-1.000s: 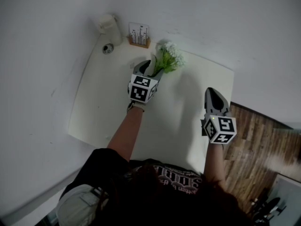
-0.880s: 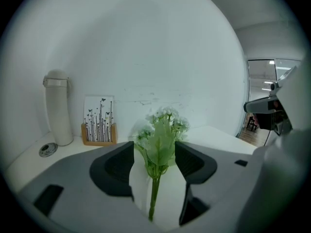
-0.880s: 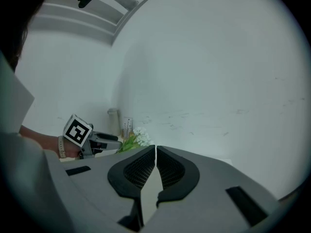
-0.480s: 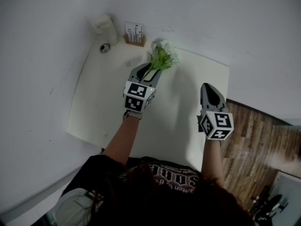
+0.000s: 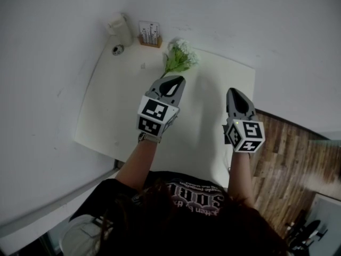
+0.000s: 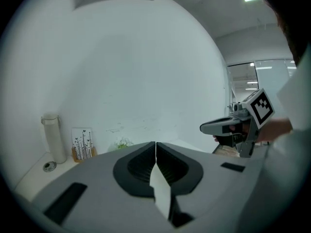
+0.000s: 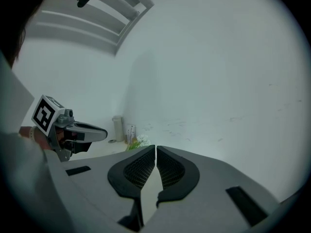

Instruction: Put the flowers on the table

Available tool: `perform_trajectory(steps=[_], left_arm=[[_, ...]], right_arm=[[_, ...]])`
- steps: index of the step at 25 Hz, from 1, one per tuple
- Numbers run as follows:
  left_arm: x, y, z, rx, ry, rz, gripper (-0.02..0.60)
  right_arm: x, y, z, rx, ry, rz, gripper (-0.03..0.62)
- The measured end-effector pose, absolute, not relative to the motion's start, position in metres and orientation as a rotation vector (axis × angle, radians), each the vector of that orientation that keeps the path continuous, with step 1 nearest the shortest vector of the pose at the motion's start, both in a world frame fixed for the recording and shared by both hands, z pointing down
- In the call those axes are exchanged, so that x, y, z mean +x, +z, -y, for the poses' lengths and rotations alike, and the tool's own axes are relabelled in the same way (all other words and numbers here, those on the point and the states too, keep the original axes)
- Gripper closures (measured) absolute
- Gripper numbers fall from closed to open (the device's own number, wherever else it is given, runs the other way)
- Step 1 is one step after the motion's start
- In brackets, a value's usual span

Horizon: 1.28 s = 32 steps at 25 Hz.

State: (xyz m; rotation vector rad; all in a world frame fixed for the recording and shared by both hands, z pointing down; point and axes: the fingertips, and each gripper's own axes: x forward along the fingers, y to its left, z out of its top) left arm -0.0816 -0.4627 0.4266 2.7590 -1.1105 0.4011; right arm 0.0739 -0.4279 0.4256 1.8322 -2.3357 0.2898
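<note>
The bunch of white flowers [image 5: 178, 57] with green stems lies on the white table [image 5: 122, 111] near its far edge, free of both grippers. My left gripper [image 5: 173, 80] hovers just short of the stems; its jaws are closing, tips nearly touching, with nothing between them. The left gripper view shows that gripper [image 6: 155, 143] with the flowers [image 6: 122, 143] small beyond it. To the right, my right gripper [image 5: 234, 92] hangs shut and empty over the table's right side. In the right gripper view, the flowers [image 7: 139, 141] lie beyond its jaws [image 7: 155, 147].
A white cylinder [image 5: 120, 28], a small round object [image 5: 117, 49] and a wooden card stand [image 5: 149, 34] sit at the table's far left corner by the wall. Wooden floor [image 5: 287, 159] lies beyond the table's right edge.
The left gripper let go of the flower stems, drew back toward me and brought its jaws together. The flowers stay lying on the table. The right gripper barely moved.
</note>
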Motion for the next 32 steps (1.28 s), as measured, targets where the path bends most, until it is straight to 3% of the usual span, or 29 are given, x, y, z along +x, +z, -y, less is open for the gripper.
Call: perform_trajectory(steps=[32], left_arm=[[-0.003, 0.387, 0.335, 2.819, 0.279, 1.103, 0.578]], right_arm=[[0.076, 0.387, 0.327, 1.684, 0.075, 2.476, 0.563]])
